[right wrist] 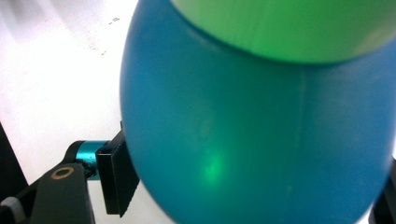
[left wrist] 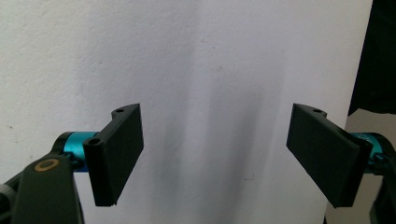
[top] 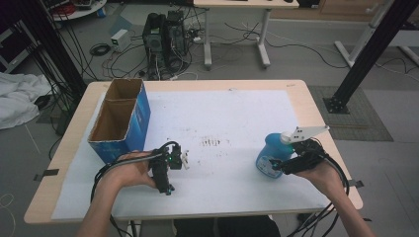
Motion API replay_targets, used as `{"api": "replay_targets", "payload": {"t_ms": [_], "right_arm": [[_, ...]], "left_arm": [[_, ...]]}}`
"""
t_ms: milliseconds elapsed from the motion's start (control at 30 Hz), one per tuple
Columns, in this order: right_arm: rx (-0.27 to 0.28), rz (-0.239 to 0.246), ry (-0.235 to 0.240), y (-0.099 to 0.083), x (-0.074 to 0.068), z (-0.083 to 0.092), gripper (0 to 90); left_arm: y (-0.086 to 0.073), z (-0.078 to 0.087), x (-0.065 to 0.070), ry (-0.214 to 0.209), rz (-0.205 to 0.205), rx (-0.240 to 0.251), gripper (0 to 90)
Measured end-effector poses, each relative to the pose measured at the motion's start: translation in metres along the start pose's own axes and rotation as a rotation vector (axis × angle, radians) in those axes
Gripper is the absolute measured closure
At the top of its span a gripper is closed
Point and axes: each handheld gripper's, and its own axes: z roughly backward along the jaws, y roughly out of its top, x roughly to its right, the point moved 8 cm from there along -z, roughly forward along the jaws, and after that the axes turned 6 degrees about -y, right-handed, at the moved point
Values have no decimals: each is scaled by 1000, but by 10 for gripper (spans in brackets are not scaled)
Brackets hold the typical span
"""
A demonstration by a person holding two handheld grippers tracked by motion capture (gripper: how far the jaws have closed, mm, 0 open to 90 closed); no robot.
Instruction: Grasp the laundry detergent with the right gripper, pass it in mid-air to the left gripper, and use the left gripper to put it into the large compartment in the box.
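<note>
A blue plastic bottle [top: 268, 156] with a white trigger top stands on the white sheet at the right of the table. My right gripper [top: 276, 166] reaches in from its right side. In the right gripper view the blue bottle [right wrist: 261, 140] sits between the jaws, and the left pad [right wrist: 116, 175] lies against its side. My left gripper [top: 165, 188] rests over the sheet left of centre. Its jaws point down at bare white paper. In the left gripper view this gripper [left wrist: 215, 158] stands wide open with nothing between the pads.
A blue cardboard box [top: 141, 116] with an open top and two compartments stands at the table's left rear. A white sheet [top: 222, 113] covers most of the wooden table [top: 316, 111], with dark smudges near its middle. Cables and computer cases lie on the floor behind.
</note>
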Motion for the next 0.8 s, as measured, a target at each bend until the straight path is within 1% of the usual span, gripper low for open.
{"api": "replay_targets", "payload": {"t_ms": [33, 67, 100, 167, 233, 500, 533, 567, 600, 633, 700, 733, 800], "right_arm": [[2, 6, 2, 0, 0, 0, 245], [5, 18, 6, 0, 0, 1, 245], [3, 3, 5, 0, 0, 1, 245], [8, -1, 5, 1, -1, 1, 255], [11, 11, 8, 1, -1, 1, 261], [13, 4, 8, 0, -1, 0, 322], [17, 10, 11, 0, -1, 0, 323], [15, 2, 11, 0, -2, 0, 325], [17, 4, 11, 0, -1, 0, 325], [16, -7, 10, 0, -2, 0, 326], [23, -7, 9, 1, -1, 0, 328], [25, -14, 12, 1, -1, 0, 334], [24, -21, 13, 1, -2, 1, 340]], "left_arm": [[0, 0, 0, 1, 1, 6, 189], [0, 0, 0, 2, 0, 5, 189], [0, 0, 0, 1, -1, 12, 189], [-1, 1, 0, 1, 3, 12, 189], [-1, 1, 0, 3, 2, 8, 189], [-1, 1, 0, 4, 3, 11, 189], [-1, 1, 0, 4, 3, 11, 189], [0, 1, 0, 4, 3, 16, 189], [-1, 1, 0, 4, 2, 12, 189], [0, 1, 0, 4, 3, 16, 189], [-1, 2, 0, 5, 1, 5, 189], [0, 1, 0, 5, 1, 15, 189], [0, 2, 0, 7, 0, 7, 189]]}}
